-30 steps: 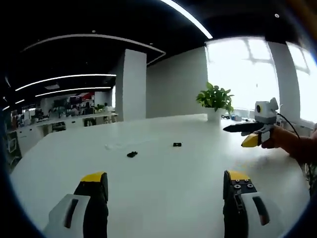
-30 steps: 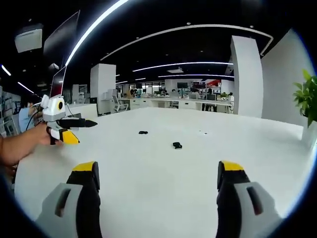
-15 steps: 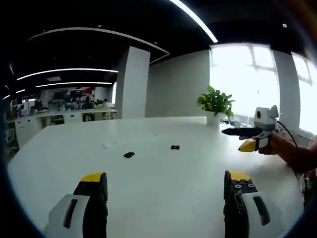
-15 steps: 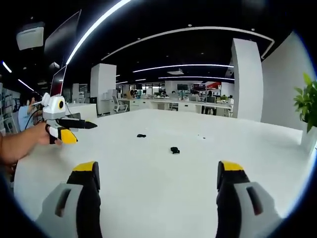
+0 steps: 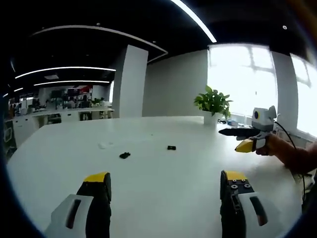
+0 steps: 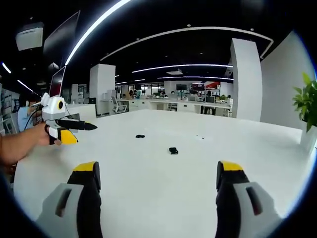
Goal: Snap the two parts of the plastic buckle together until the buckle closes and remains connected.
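Two small black buckle parts lie apart on the white table (image 5: 163, 163). In the left gripper view one part (image 5: 125, 155) lies left of centre and the other part (image 5: 171, 148) a little farther right. The right gripper view has the nearer part (image 6: 173, 150) and the farther part (image 6: 140, 136). My left gripper (image 5: 163, 181) is open and well short of both, with nothing between its jaws. My right gripper (image 6: 157, 169) is open too, and holds nothing. Each gripper appears in the other's view, held in a hand: right gripper (image 5: 245, 137), left gripper (image 6: 65, 128).
A potted plant (image 5: 214, 101) stands at the table's far edge by the bright windows. A small pale scrap (image 5: 101, 145) lies on the table beyond the left part. White pillars and office desks stand far behind.
Both views have shifted slightly with the hands. The two buckle parts lie where they were, and both grippers stay open.
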